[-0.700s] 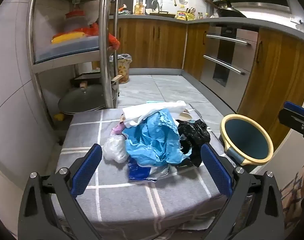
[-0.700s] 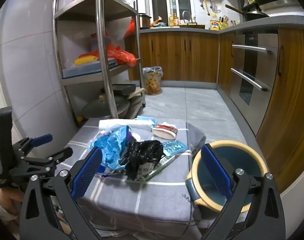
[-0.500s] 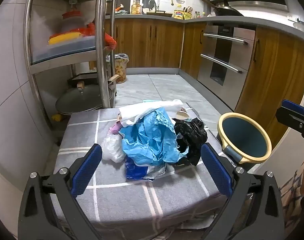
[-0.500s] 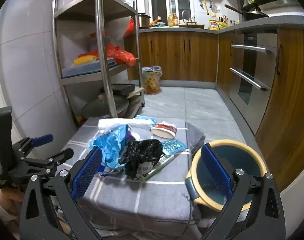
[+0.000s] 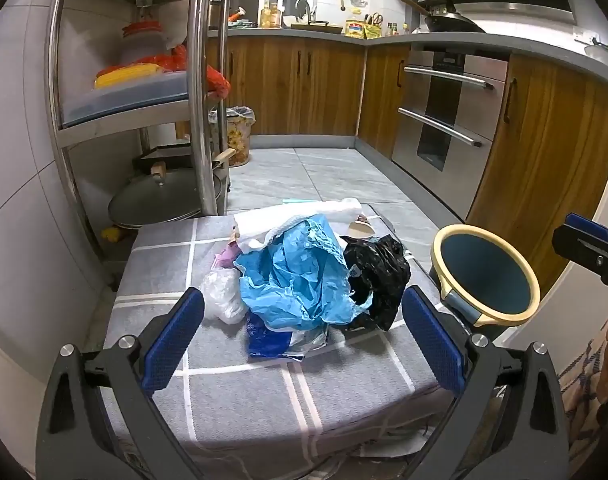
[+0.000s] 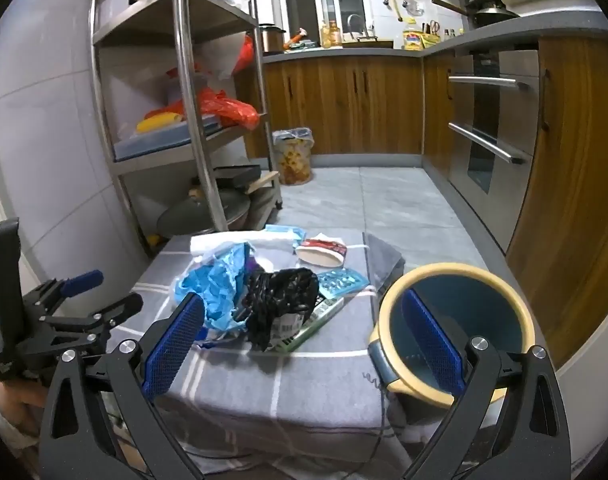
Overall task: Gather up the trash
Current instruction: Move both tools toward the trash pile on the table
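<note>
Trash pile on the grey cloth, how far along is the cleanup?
Nothing looks done: the bin shows no trash inside. Nothing is in hand either; the left hand-held gripper and right hand-held gripper are both open and empty. Left to collect: the blue bag, black bag, white paper and blister pack.

Left gripper (image 5: 303,334) jaws wide apart, nothing between them, hovering over the near part of the grey checked table (image 5: 263,392). Trash pile dead ahead: blue plastic bag (image 5: 299,280), black bag (image 5: 378,276) to its right, clear bag (image 5: 223,296) left. Bin (image 5: 486,276) off to the right.
</note>
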The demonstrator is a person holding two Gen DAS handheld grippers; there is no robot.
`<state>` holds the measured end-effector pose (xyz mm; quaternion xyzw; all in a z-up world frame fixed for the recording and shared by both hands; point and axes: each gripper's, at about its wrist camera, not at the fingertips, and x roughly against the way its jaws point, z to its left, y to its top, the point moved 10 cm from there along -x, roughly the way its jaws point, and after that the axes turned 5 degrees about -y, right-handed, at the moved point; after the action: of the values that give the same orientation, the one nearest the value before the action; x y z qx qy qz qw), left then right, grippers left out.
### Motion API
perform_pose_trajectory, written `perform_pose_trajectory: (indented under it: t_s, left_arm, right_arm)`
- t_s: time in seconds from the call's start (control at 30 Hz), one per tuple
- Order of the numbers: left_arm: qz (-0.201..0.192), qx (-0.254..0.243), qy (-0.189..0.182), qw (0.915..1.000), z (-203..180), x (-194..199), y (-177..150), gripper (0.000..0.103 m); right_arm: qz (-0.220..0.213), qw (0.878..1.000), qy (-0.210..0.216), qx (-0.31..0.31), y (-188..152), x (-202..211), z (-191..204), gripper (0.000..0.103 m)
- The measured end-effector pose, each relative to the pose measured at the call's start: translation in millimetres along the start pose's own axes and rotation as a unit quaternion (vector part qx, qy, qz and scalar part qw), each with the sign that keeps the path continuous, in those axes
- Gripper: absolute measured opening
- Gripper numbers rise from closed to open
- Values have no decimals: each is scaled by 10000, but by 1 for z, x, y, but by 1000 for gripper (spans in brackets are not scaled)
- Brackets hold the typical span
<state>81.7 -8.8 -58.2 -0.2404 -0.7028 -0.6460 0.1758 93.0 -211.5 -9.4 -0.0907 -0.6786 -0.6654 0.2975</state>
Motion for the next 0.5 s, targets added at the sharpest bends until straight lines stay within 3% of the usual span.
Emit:
perform_pose_trajectory:
  t_s: [0.5]
  left_arm:
    - [42, 1, -14, 10000, -1, -2, -2, 98]
  right_arm:
    - [13, 10000, 8, -39, 0, 1, -4, 98]
